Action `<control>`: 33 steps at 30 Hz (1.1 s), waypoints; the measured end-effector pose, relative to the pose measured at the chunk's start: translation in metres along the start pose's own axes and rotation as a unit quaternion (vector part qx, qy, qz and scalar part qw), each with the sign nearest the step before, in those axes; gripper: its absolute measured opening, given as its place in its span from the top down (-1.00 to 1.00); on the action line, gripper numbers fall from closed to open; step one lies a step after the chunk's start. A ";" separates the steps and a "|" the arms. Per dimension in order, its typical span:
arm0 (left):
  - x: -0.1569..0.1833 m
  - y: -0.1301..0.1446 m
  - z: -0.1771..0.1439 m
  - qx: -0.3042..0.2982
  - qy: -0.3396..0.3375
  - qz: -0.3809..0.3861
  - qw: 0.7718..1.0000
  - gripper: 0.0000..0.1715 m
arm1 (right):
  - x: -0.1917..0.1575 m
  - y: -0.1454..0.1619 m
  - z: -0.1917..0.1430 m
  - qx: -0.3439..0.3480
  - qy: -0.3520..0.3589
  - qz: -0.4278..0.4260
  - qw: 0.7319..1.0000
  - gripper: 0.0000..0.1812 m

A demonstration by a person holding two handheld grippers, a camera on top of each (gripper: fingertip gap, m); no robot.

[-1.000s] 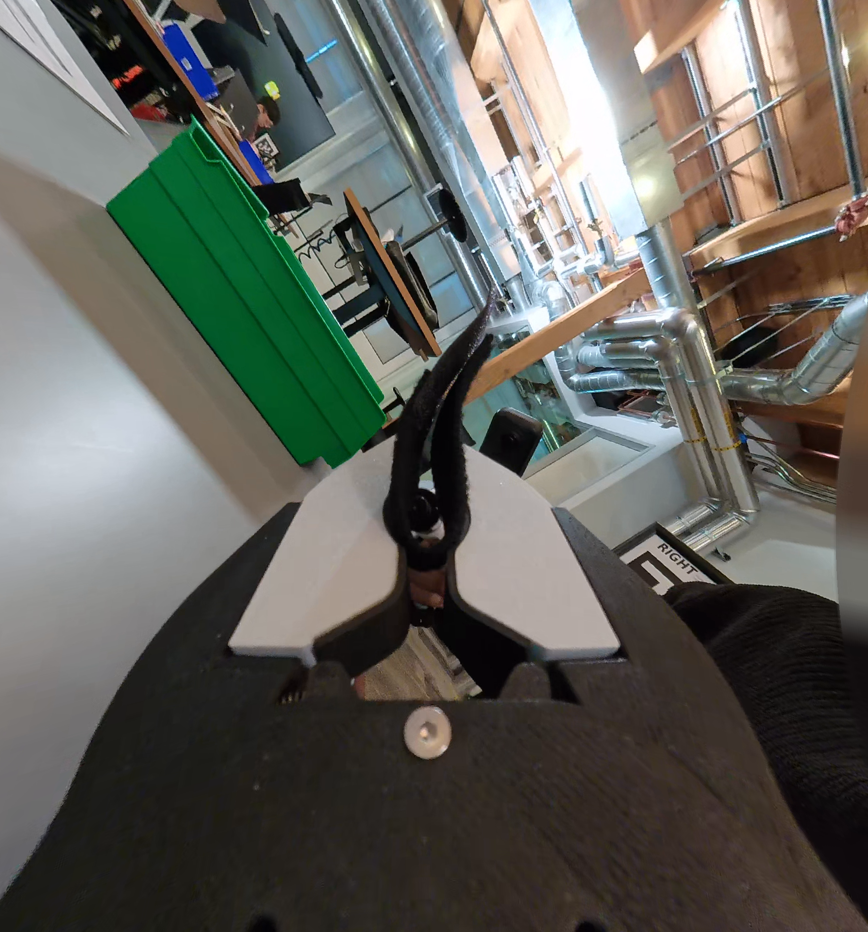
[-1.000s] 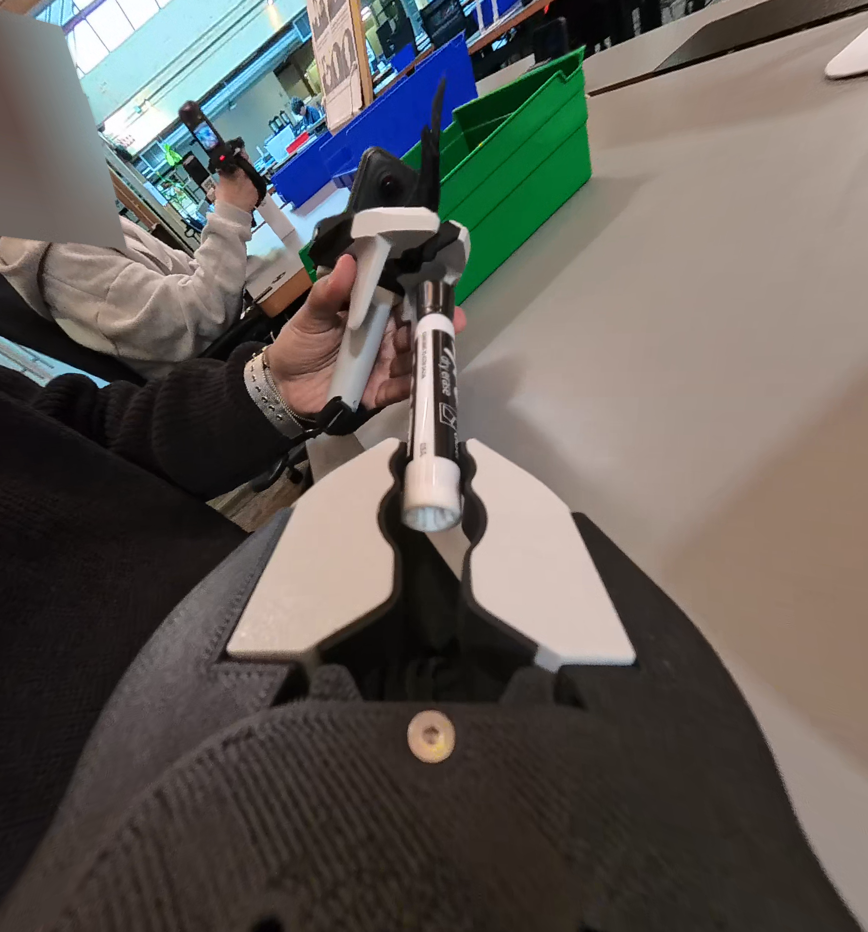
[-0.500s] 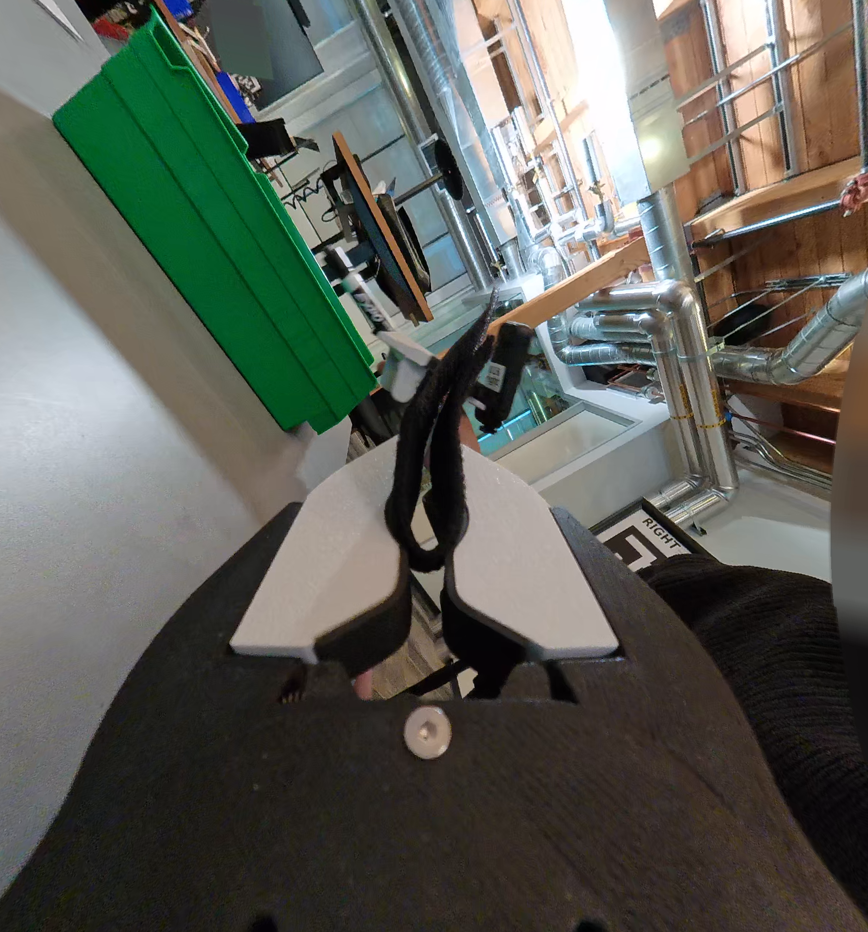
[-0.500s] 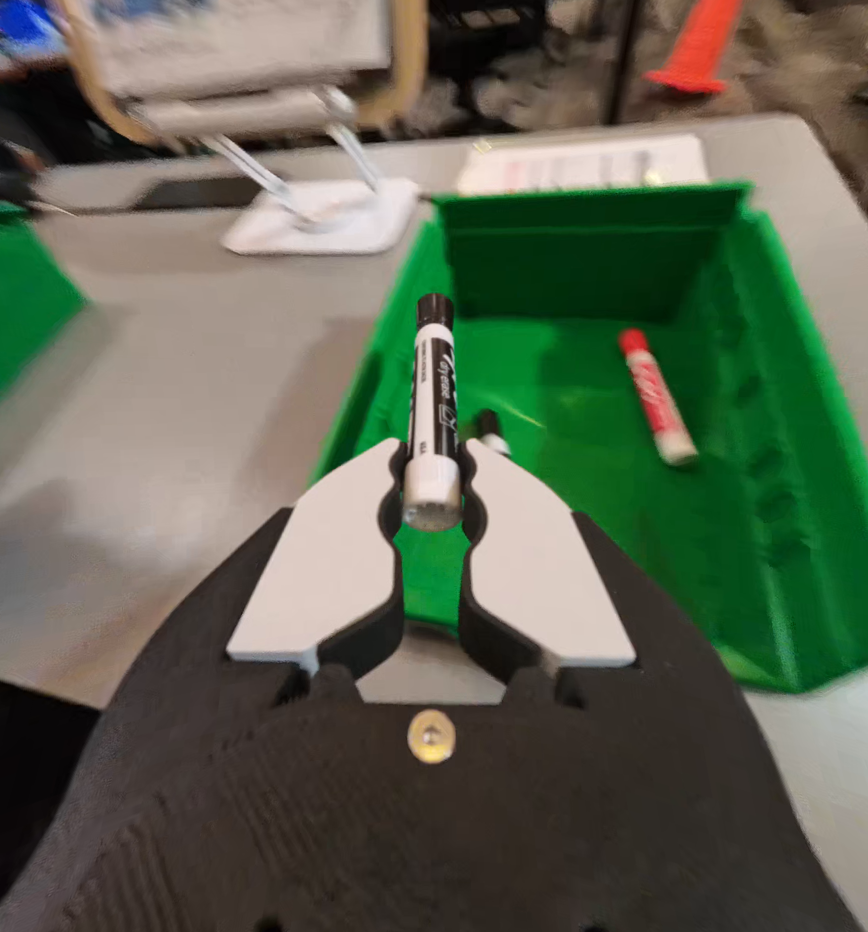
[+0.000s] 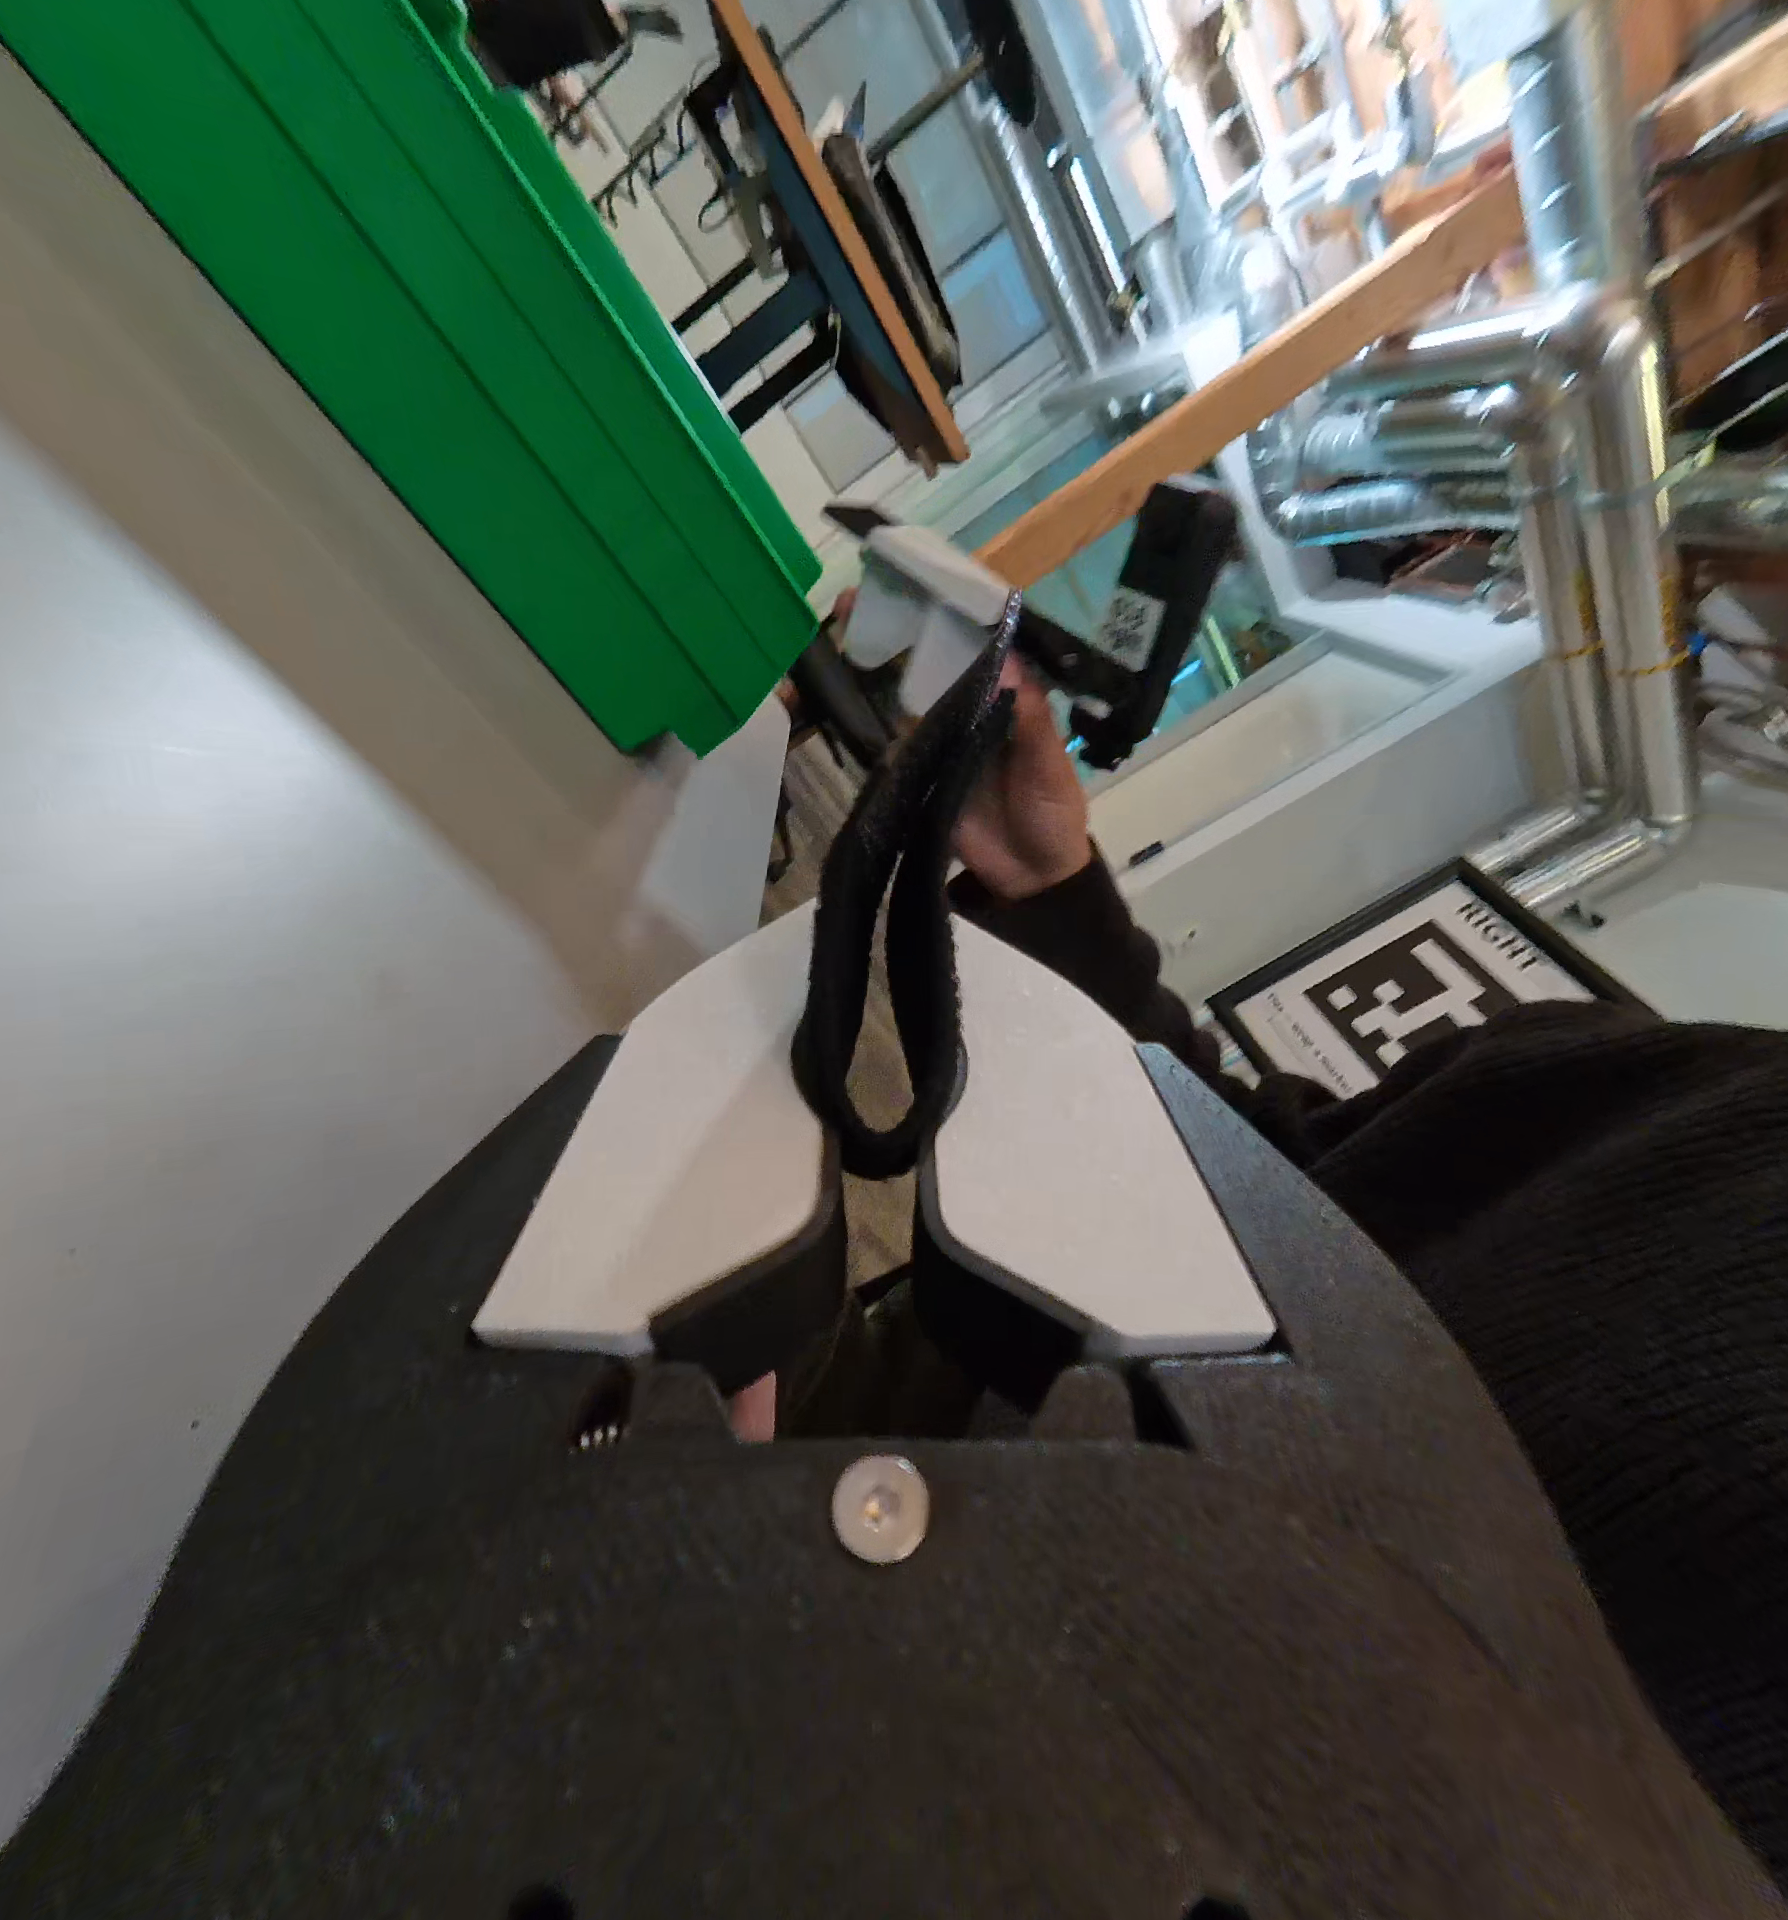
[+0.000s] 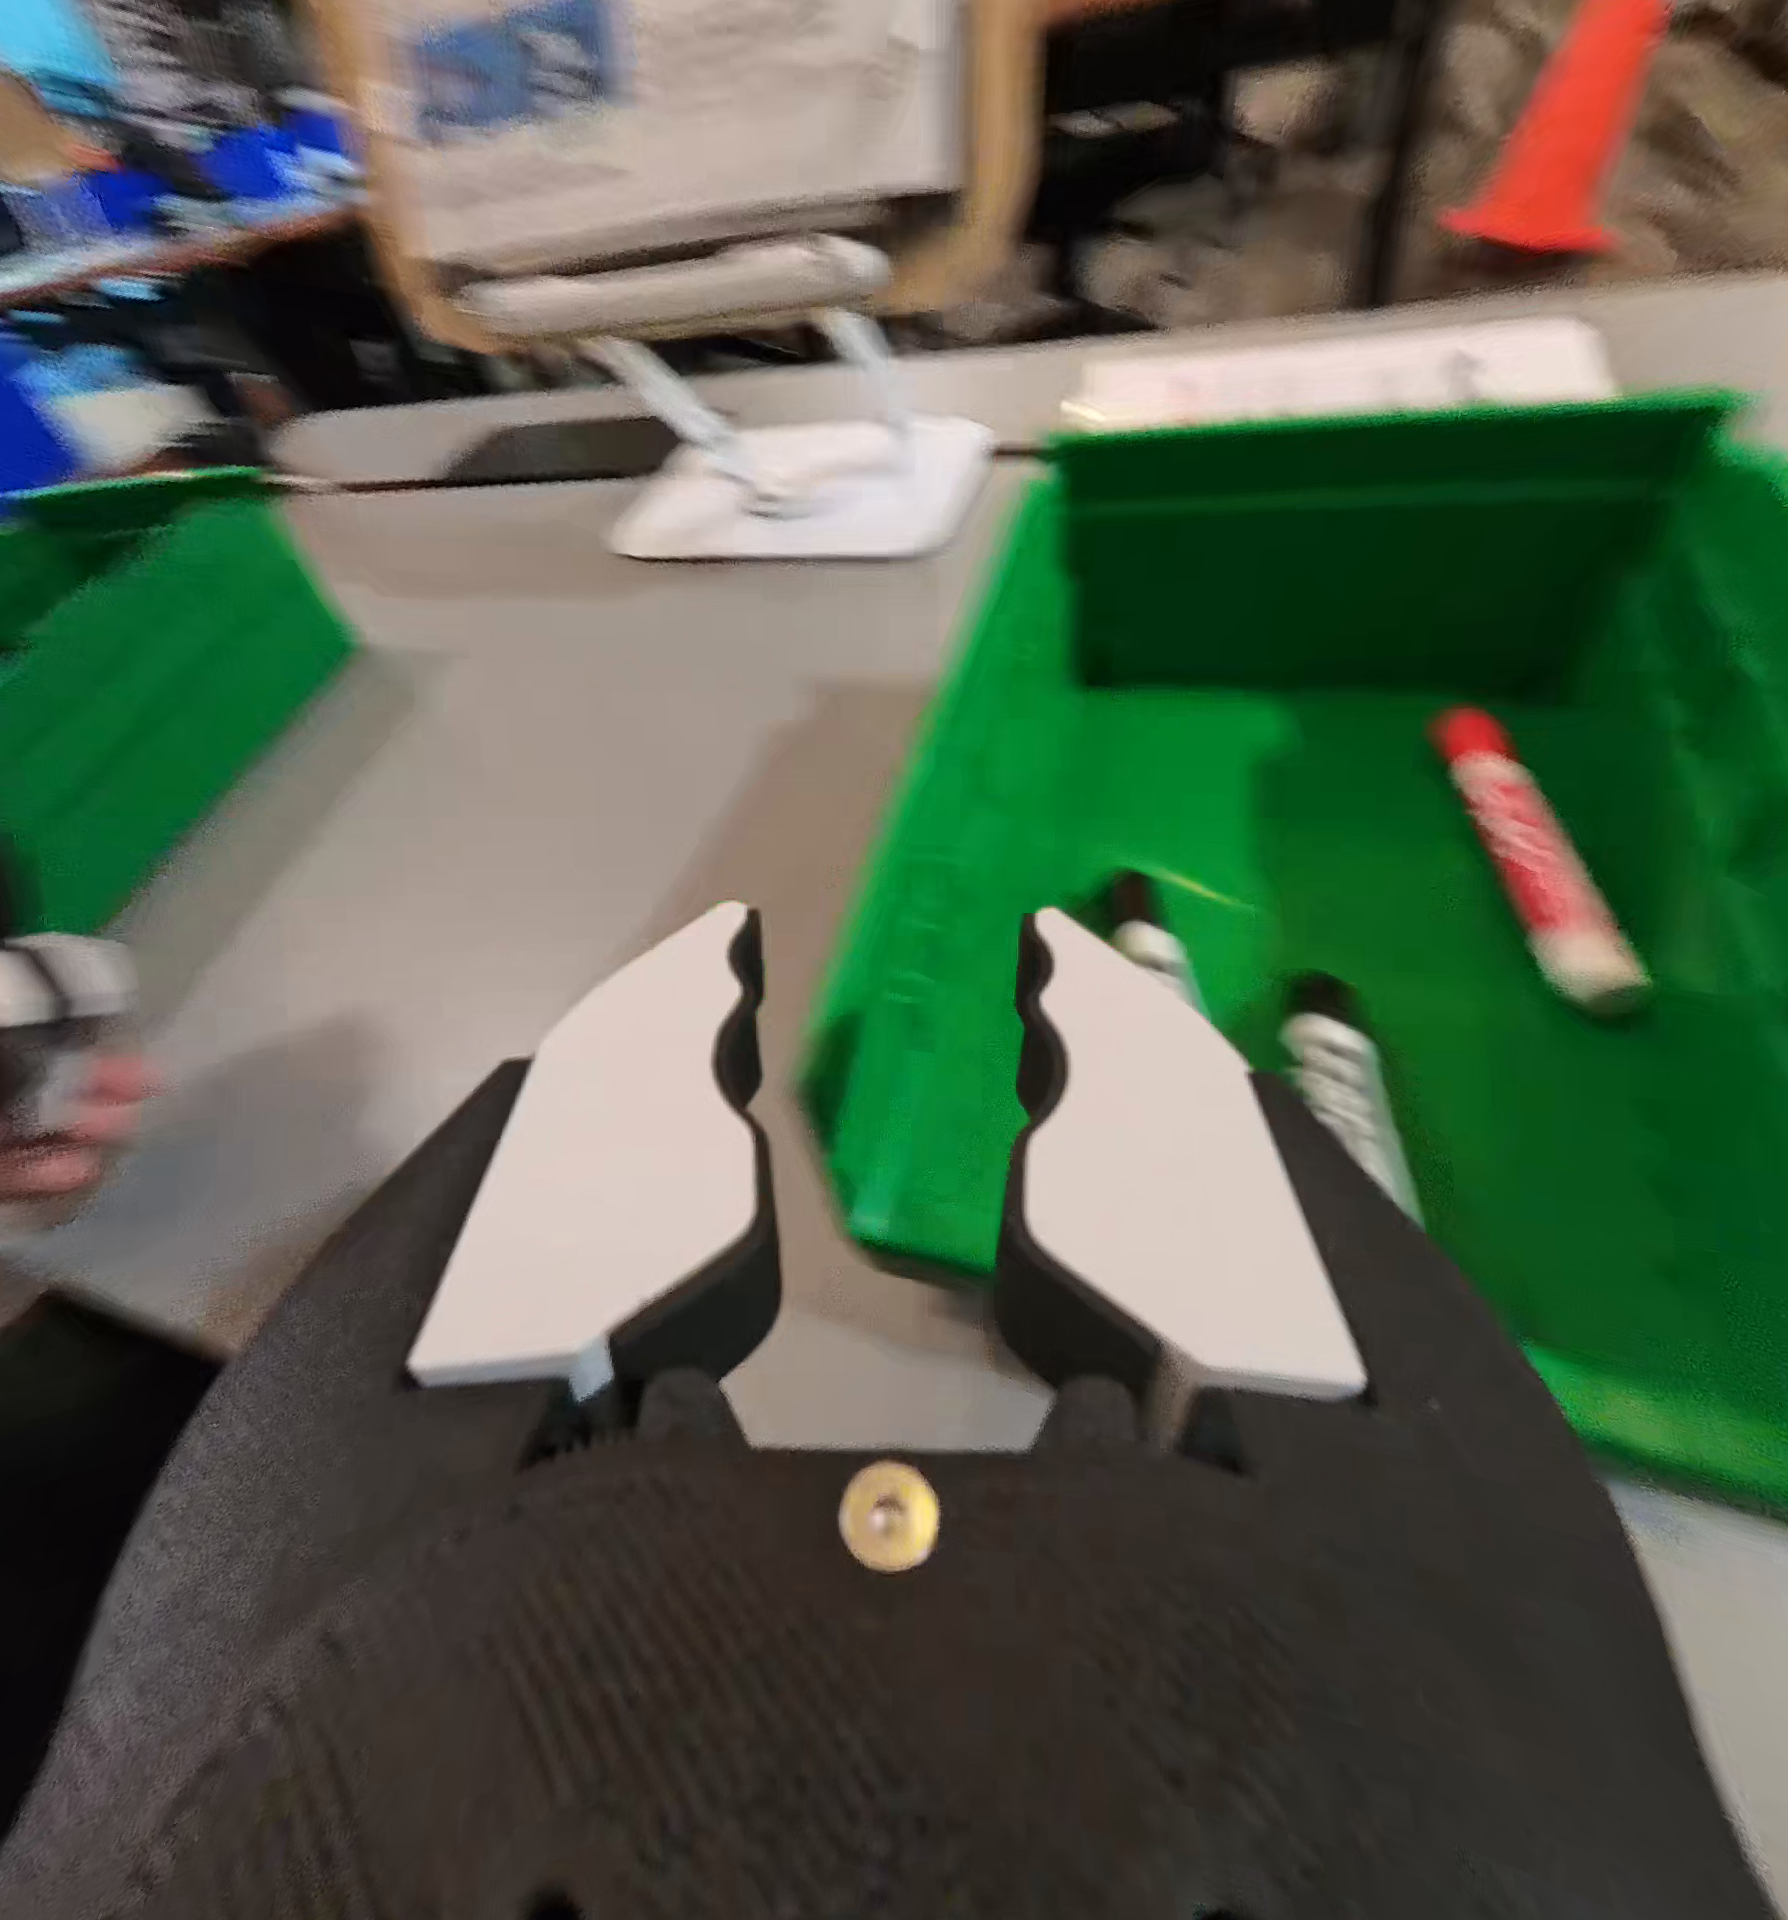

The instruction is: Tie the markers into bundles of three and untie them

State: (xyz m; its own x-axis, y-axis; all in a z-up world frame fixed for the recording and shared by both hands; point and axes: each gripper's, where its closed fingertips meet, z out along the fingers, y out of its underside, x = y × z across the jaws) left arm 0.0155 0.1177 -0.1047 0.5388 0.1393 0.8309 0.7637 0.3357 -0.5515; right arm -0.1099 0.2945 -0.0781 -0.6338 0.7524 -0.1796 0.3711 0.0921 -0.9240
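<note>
My right gripper [image 6: 890, 935] is open and empty, just over the near left corner of a green bin [image 6: 1368, 561] on the grey table [image 6: 578, 790]. Inside the bin lie a red marker [image 6: 1534, 862] and two black-capped white markers, one [image 6: 1337, 1091] just right of my right finger, one [image 6: 1150, 945] partly hidden behind it. My left gripper [image 5: 879, 997] is shut on a black fabric strap loop [image 5: 890, 883] that sticks up between its fingers, held off the table's edge. The right gripper [image 5: 931, 613] and the hand [image 5: 1025, 821] holding it show beyond the strap.
A second green bin [image 6: 121, 707] stands at the left of the table, also in the left wrist view [image 5: 433, 312]. A white stand base [image 6: 796, 499] and papers [image 6: 1337, 374] lie at the back. An orange cone [image 6: 1555, 135] stands on the floor beyond. The gap from one gripper's tips to the other's is roughly 25 cm.
My right gripper swung from the left gripper over to the bin, then opened and let go of the black-capped marker, which now lies in the bin. The left gripper keeps its hold on the strap.
</note>
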 end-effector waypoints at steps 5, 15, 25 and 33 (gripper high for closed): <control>0.006 0.027 0.011 -0.081 0.007 0.030 0.996 0.92 | -0.141 0.006 0.009 0.020 -0.219 -0.033 0.975 0.48; 0.023 0.057 0.022 -0.146 0.055 0.018 0.988 0.92 | -0.210 0.035 0.005 -0.019 -0.383 0.024 0.923 0.82; 0.011 0.044 0.020 -0.113 0.019 0.013 0.993 0.61 | -0.184 0.023 0.008 0.009 -0.340 0.070 0.938 0.99; 0.001 0.026 0.014 -0.070 -0.018 0.030 0.997 0.51 | -0.143 0.014 0.014 0.043 -0.272 0.149 0.950 0.98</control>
State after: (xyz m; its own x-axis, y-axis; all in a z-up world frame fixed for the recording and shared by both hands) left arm 0.0315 0.1396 -0.1171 0.5735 0.1892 0.7971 0.7741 0.1934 -0.6028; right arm -0.0236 0.1785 -0.0698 -0.7747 0.2864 -0.5637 0.5474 -0.1426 -0.8247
